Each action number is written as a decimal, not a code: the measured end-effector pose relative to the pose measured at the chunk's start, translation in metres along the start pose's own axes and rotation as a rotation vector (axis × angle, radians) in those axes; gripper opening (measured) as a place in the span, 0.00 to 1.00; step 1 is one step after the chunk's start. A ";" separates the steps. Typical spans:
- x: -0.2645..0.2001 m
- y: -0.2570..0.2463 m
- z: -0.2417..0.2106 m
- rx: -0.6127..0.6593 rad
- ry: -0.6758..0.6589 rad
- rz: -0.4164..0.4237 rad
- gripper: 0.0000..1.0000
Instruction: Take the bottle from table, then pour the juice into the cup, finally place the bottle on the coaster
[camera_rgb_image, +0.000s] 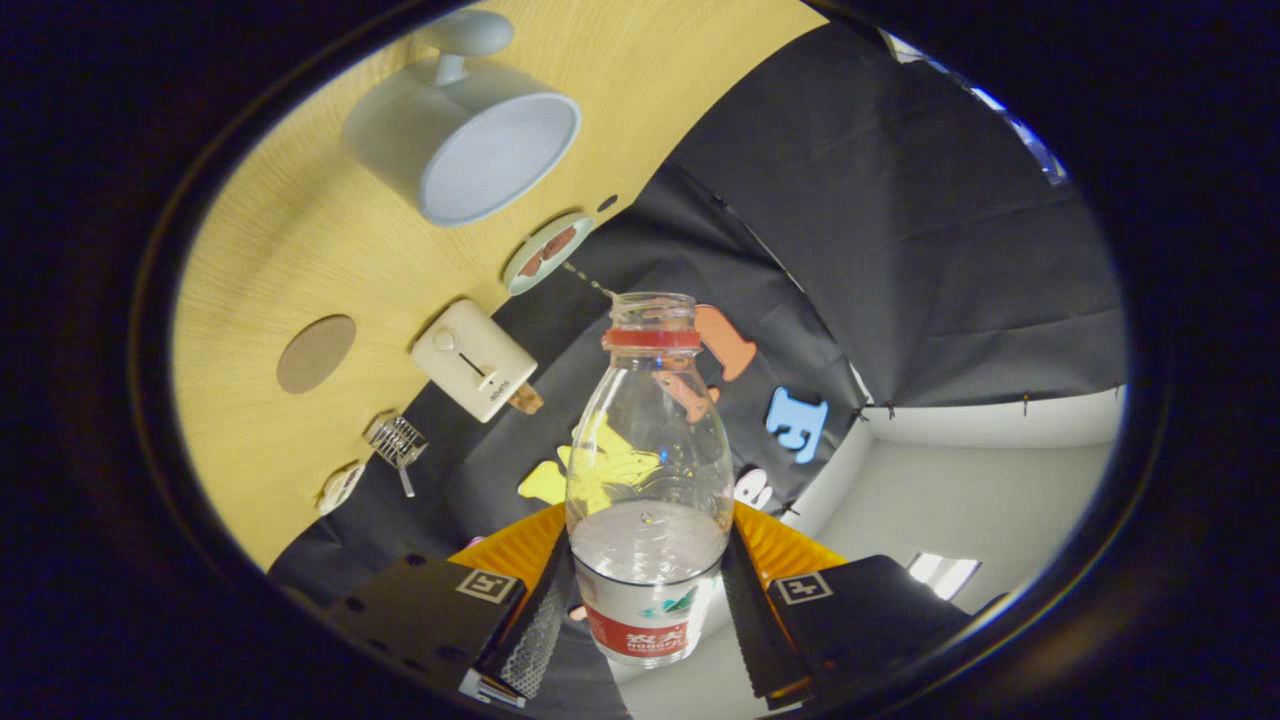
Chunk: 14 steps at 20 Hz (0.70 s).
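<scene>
Between the two fingers of the tool (648, 610): one clear plastic bottle (649, 480), pinched at its labelled lower body, a finger pressing on each side. Cap off, mouth open, red ring round the neck; clear liquid fills roughly the lower third, its surface level with the label's top edge. The bottle points straight ahead along the fingers.

Beyond the bottle and off to the left, the whole scene tilted: a pale wooden desk (260, 260), carrying the following.
- One light blue-grey cup (470, 135) with a rounded handle, its open mouth facing the tool, well apart from the bottle's mouth; inside looks empty.
- One round brown coaster (316, 353), bare, lying flat nearer the tool than the cup.
- One small round dish (546, 252) with a brown pattern, at the desk's edge, between cup and bottle mouth.
- One cream box-shaped device (473, 360) with a slot and a knob, beside the coaster.
- One small wire strainer (398, 443) with a handle, near the desk's edge.
</scene>
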<state>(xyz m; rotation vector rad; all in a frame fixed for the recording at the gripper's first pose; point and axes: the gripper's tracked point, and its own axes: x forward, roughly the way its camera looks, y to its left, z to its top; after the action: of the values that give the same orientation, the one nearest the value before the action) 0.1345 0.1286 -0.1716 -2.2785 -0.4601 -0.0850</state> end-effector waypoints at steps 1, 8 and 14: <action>-0.001 0.000 0.001 0.000 -0.007 -0.001 0.79; -0.004 0.009 0.010 0.008 -0.011 0.025 0.79; 0.007 0.028 -0.017 0.215 0.078 0.092 0.79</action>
<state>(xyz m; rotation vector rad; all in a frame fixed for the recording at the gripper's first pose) 0.1521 0.1007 -0.1781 -2.0735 -0.3070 -0.0741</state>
